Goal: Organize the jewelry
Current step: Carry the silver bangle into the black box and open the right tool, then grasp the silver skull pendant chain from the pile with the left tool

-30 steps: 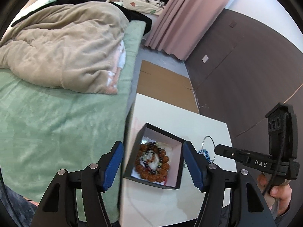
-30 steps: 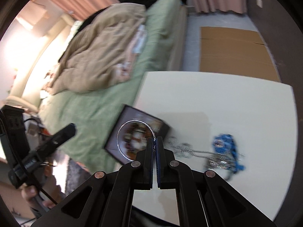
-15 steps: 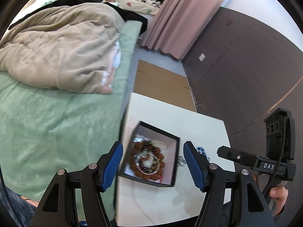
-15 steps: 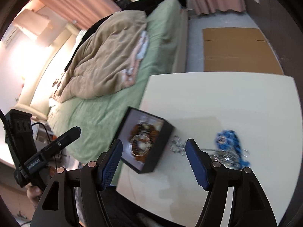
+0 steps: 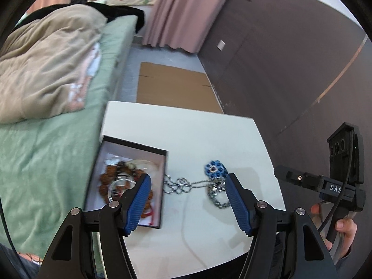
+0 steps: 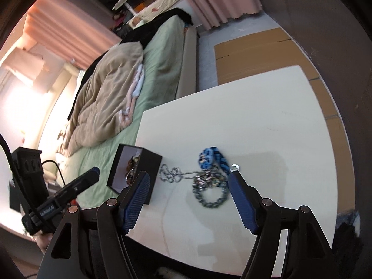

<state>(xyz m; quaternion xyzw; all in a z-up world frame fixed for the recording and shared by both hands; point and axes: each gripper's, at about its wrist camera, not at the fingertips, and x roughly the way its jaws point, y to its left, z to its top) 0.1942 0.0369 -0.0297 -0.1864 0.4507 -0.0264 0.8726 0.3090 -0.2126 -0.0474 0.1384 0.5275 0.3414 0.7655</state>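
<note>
A black jewelry box (image 5: pixel 134 144) with pale lining stands at the left edge of the white table (image 5: pixel 186 125). Inside it lie a brown bead bracelet (image 5: pixel 104 182) and a silver bangle (image 5: pixel 119 182). Right of the box, thin silver chains (image 5: pixel 177 183), a blue beaded piece (image 5: pixel 215 168) and a chunky chain (image 5: pixel 218 201) lie tangled. My left gripper (image 5: pixel 187 186) hangs open above the thin chains, empty. My right gripper (image 6: pixel 188 181) is open over the same pile: thin chains (image 6: pixel 172 172), blue piece (image 6: pixel 208 157), chunky chain (image 6: pixel 209 197). Nothing is between its fingers. The box (image 6: pixel 148 162) stands to its left.
A bed (image 5: pixel 46 162) with a green sheet and a beige blanket borders the table's left side. Flat cardboard (image 5: pixel 174 86) lies on the floor beyond the table, beside a dark wall (image 5: pixel 279 69). A hand (image 5: pixel 344 230) holds the right gripper's handle at the right.
My right gripper went from shut on the silver bangle above the box to open, and the bangle now lies in the box. Both grippers shifted right, from the box to the chains.
</note>
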